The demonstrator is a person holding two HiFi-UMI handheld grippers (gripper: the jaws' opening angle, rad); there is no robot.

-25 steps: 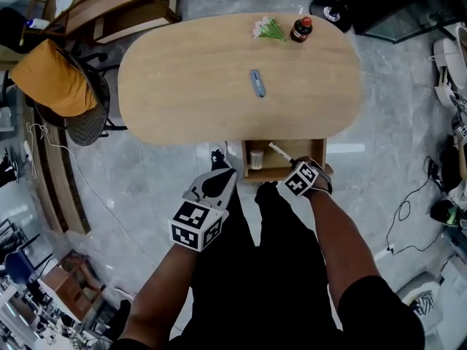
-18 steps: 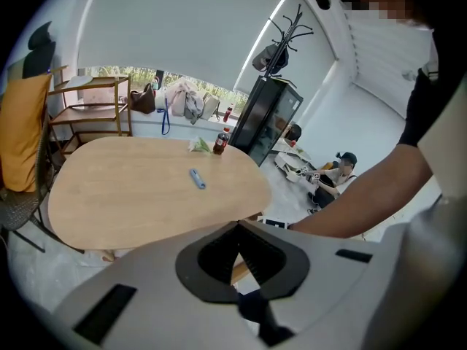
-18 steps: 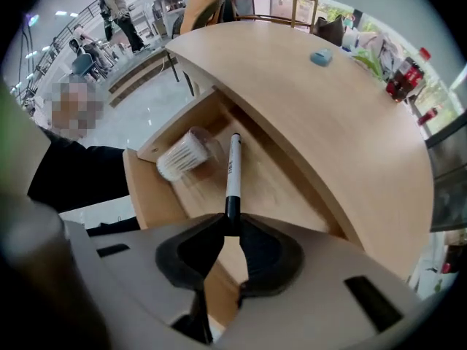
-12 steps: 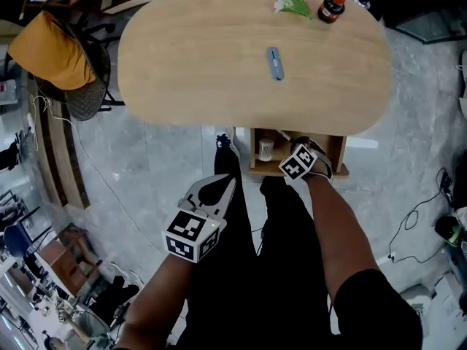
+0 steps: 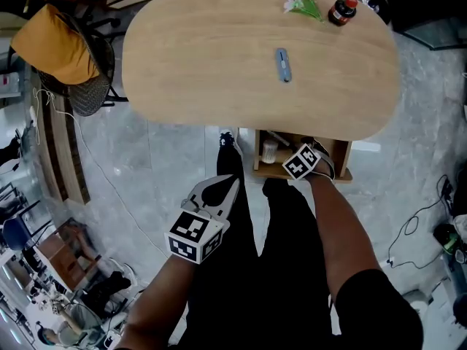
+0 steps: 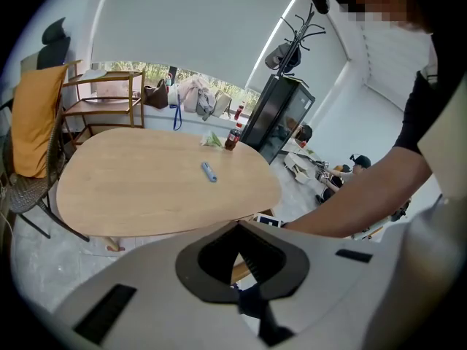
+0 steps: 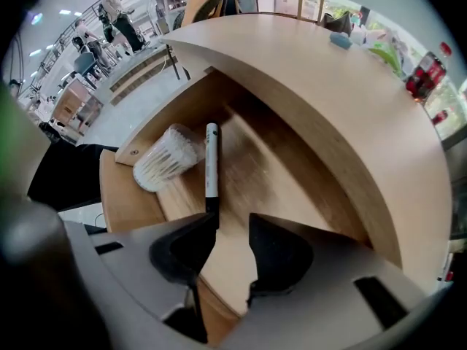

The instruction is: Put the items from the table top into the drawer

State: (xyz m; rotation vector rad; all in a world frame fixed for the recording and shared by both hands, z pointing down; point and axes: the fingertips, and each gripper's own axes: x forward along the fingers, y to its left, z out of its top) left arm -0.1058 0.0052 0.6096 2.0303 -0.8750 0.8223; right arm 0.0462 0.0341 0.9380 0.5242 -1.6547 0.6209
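Observation:
The open wooden drawer (image 5: 343,168) juts out under the oval table (image 5: 219,64). My right gripper (image 5: 295,154) points straight down into it. Its jaws have just been opening. In the right gripper view the white marker pen (image 7: 211,162) lies on the drawer floor (image 7: 270,173), its dark end beside the left jaw of the right gripper (image 7: 232,224), with no pad pressing on it. A tub of cotton swabs (image 7: 166,159) lies next to the pen. A blue item (image 5: 283,65), a green sprig (image 5: 302,4) and a dark red-capped bottle (image 5: 341,11) are on the tabletop. My left gripper (image 5: 222,183) hangs shut and empty.
The table edge (image 7: 314,71) overhangs the back of the drawer. A chair with an orange cover (image 5: 51,39) stands at the table's left end. The person's dark-trousered legs (image 5: 241,268) are right in front of the drawer. Cables (image 5: 416,224) lie on the floor at right.
The right gripper has sunk into the drawer with the pen, which stuck up beside it a second ago. The left gripper has dropped a little lower.

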